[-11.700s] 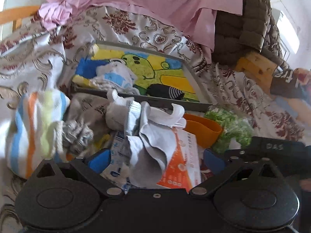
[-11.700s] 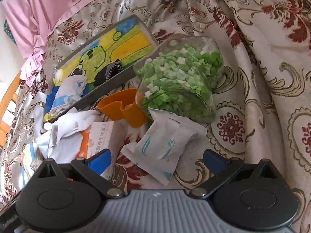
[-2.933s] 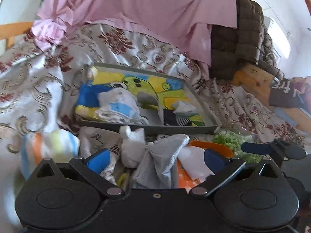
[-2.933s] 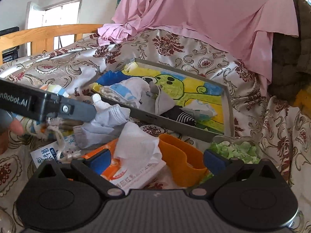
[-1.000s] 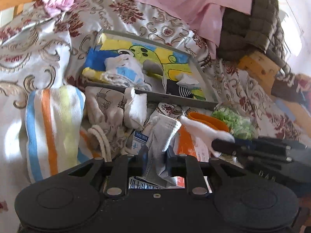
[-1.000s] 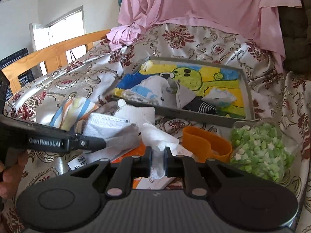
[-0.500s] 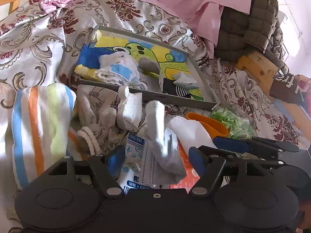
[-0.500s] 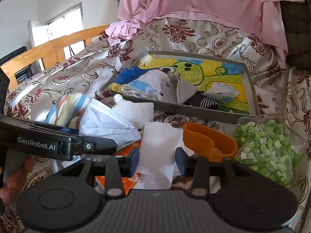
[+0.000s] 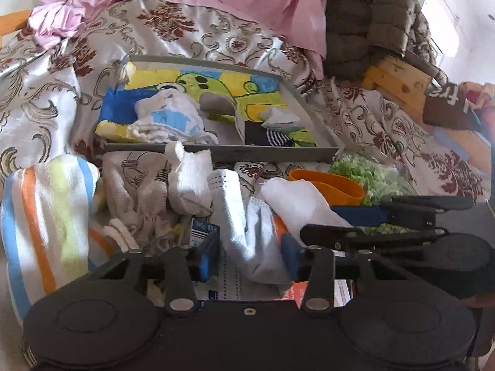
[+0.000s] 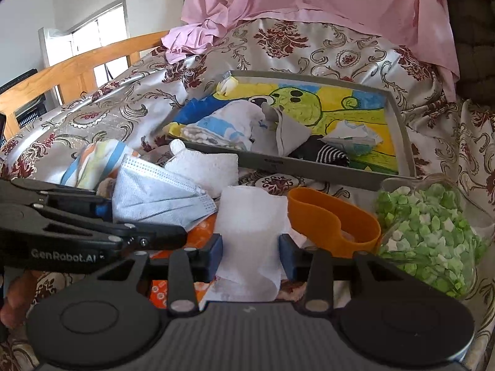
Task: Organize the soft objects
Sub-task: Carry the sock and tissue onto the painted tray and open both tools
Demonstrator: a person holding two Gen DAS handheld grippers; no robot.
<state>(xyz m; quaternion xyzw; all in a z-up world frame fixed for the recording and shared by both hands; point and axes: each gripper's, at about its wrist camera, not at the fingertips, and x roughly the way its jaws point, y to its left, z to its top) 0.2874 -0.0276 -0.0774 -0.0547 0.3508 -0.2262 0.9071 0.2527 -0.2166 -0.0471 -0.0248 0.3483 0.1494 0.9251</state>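
My left gripper (image 9: 250, 255) is partly open around a light blue face mask (image 9: 244, 225), which lies loose between the pads; it also shows in the right wrist view (image 10: 154, 198). My right gripper (image 10: 250, 255) is partly open around a white cloth (image 10: 250, 232), seen in the left wrist view too (image 9: 297, 201). Behind them a grey tray (image 9: 247, 153) with a cartoon lining holds several soft items: a white and blue cloth (image 9: 167, 120), a grey piece and a striped sock (image 9: 272, 137). A white pouch (image 9: 190, 179) lies in front of the tray.
A striped towel (image 9: 46, 210) lies at the left. An orange scoop (image 10: 331, 219) and a clear bag of green pieces (image 10: 433, 225) sit at the right. An orange packet lies under the cloths. Pink fabric and a brown quilt lie behind on the patterned bedspread.
One second ago both grippers were shut, the left on the face mask and the right on the white cloth. Both have opened and the items rest on the pile.
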